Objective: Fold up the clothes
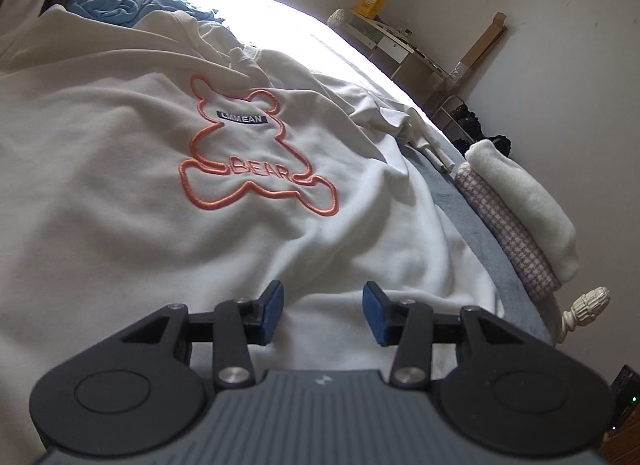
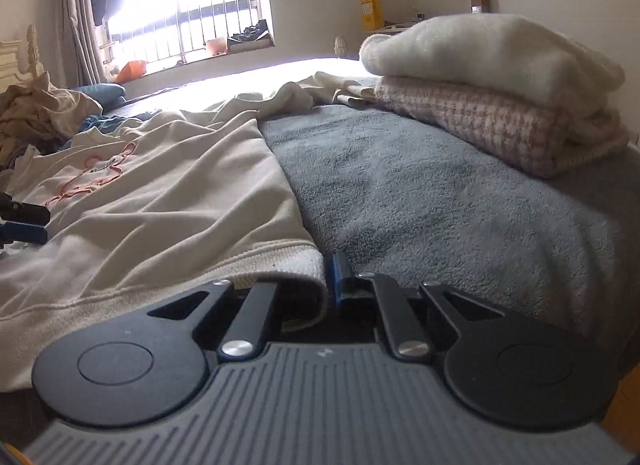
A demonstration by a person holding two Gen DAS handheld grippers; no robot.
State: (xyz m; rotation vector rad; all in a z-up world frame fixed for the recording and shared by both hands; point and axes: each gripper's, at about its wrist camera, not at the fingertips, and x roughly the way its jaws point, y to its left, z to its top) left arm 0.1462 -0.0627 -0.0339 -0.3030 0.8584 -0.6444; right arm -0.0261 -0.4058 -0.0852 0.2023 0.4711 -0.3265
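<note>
Left wrist view: my left gripper (image 1: 323,313) hovers with its blue pads apart above the lower part of the white sweatshirt (image 1: 160,185), holding nothing. The sweatshirt lies spread on the bed (image 1: 476,233), its orange bear outline (image 1: 252,153) facing up. Two folded garments (image 1: 520,221) are stacked near the bed's edge.

Right wrist view: my right gripper (image 2: 326,285) is clamped on the sweatshirt's ribbed hem corner (image 2: 288,261), with the grey bed cover (image 2: 420,193) just beside it
</note>
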